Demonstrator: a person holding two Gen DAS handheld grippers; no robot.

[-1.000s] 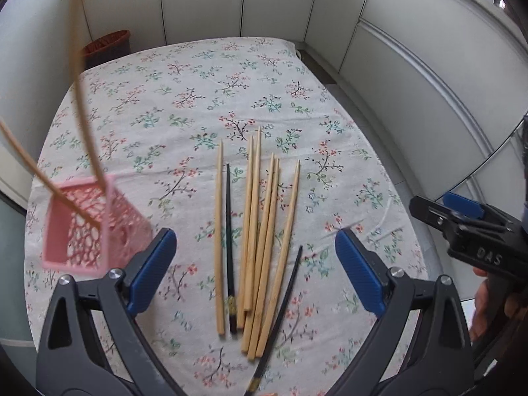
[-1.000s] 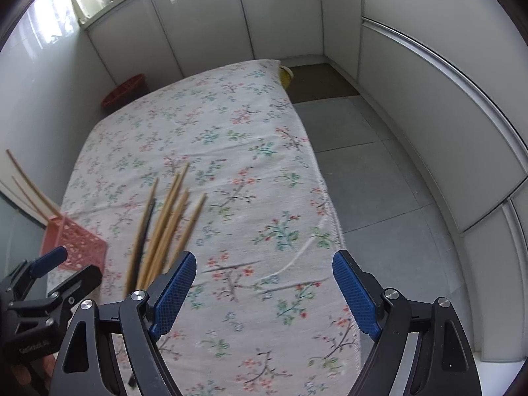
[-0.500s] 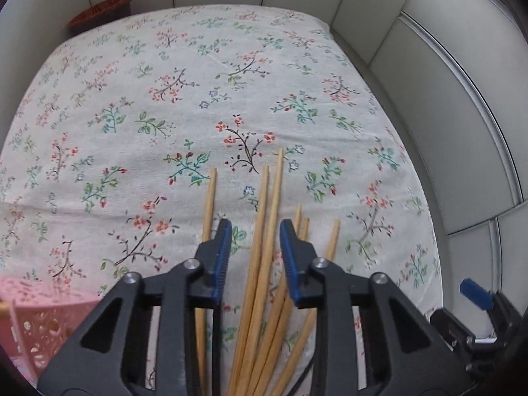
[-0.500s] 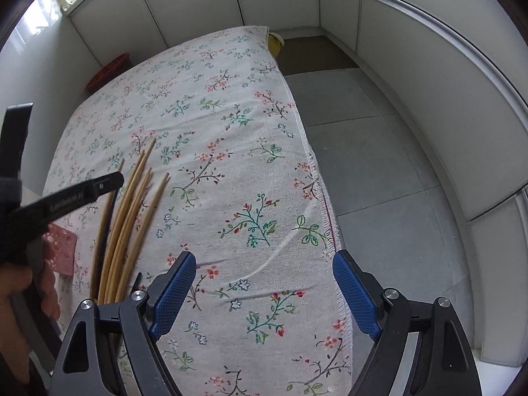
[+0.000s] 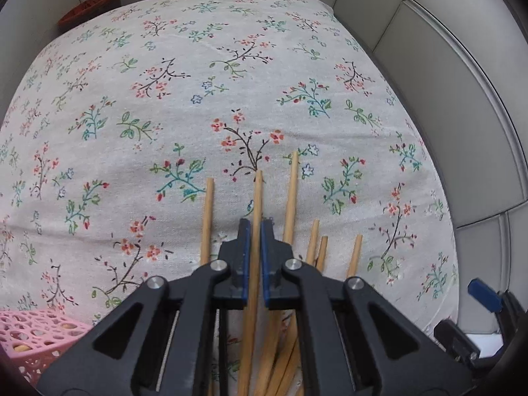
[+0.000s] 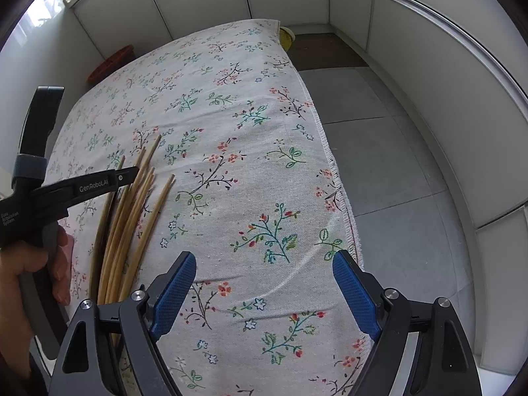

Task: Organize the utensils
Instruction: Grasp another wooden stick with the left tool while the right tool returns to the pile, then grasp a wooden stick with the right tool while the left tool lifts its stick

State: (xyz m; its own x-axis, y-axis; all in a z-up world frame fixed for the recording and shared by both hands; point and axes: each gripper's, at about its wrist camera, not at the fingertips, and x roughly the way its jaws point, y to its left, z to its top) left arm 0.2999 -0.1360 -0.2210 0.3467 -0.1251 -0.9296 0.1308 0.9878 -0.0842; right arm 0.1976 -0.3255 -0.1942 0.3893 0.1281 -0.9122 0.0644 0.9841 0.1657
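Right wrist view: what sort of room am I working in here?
Probably a home kitchen or dining corner. A table under a floral tablecloth stands among pale cabinet fronts on a grey tiled floor, with wooden chopsticks on the cloth and a pink basket beside them.

A home kitchen corner: a floral tablecloth (image 6: pixel 231 151) covers the table, with white cabinet doors (image 6: pixel 198 6) and grey floor tiles (image 6: pixel 379 151) around.
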